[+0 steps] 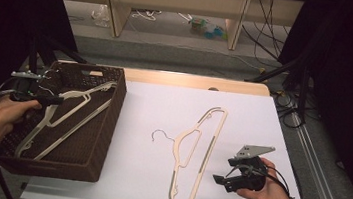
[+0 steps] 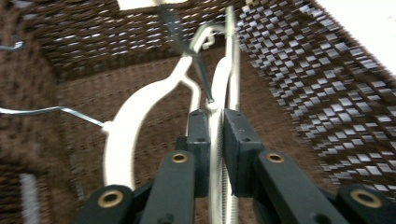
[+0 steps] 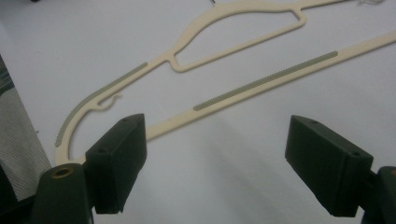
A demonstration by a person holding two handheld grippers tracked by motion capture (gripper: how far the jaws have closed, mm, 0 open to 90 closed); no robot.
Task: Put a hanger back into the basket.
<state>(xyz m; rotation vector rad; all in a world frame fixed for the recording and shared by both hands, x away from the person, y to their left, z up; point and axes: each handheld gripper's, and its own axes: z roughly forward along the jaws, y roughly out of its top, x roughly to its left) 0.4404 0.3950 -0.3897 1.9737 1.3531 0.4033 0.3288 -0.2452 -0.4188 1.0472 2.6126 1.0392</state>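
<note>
Cream hanger point(image 1: 197, 157) lies flat on the white counter point(image 1: 145, 176) beside the right tongs point(image 3: 215, 163), jaws apart; left tongs point(image 2: 215, 140) clamp a white hanger point(image 2: 140, 107) inside the wicker basket point(image 1: 105, 136).

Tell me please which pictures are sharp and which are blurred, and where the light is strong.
High view: dim and dark at the sides, white table cover brightest. Left gripper view: motion blur on basket weave and hanger. Right gripper view: the other hanger fairly sharp, near jaws soft.

Probably a lab: floor cables point(image 1: 266, 44), black curtains point(image 1: 14, 5).
</note>
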